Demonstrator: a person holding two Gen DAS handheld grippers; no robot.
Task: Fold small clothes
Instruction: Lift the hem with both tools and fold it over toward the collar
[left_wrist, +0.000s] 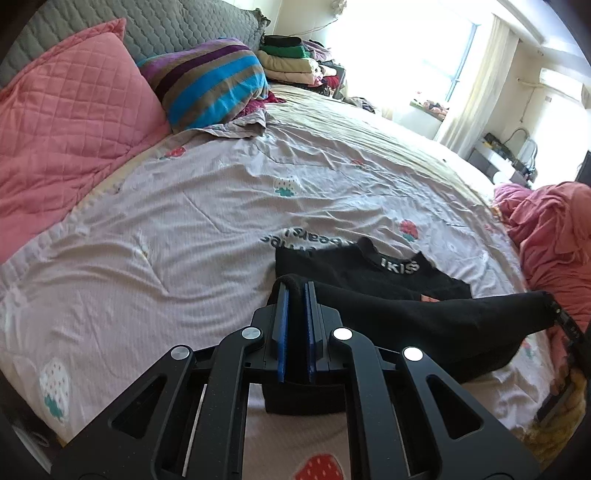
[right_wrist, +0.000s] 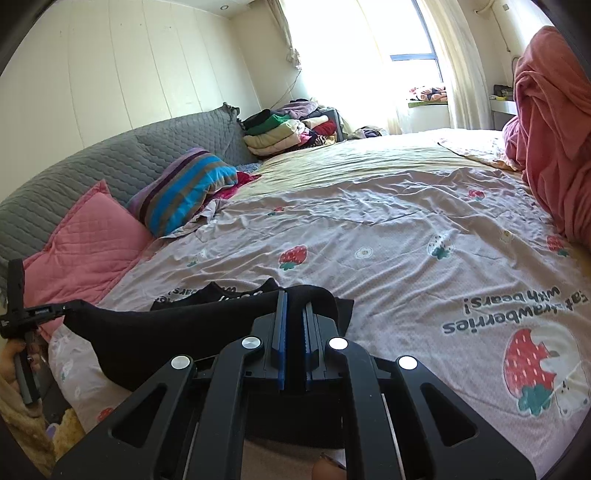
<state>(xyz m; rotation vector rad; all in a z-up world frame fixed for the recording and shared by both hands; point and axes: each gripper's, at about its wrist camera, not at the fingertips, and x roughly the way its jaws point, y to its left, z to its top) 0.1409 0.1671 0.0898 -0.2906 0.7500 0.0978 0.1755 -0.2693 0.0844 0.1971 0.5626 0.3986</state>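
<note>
**Two tools lift one edge of a black top**

The left tool (left_wrist: 295, 288) pinches one corner of the small black cloth top (left_wrist: 388, 314). The right tool (right_wrist: 293, 299) pinches the other corner. The held edge hangs stretched between them, just above the bed. The rest of the top, with its white-lettered collar, lies flat on the pale pink strawberry bedsheet (left_wrist: 184, 221). Farther back are a pink quilted pillow (left_wrist: 74, 110) and a striped pillow (left_wrist: 210, 85).

Sunlit window (right_wrist: 369, 48) glares behind a wide bed (right_wrist: 388, 221) with grey quilted headboard (right_wrist: 110, 158).
</note>
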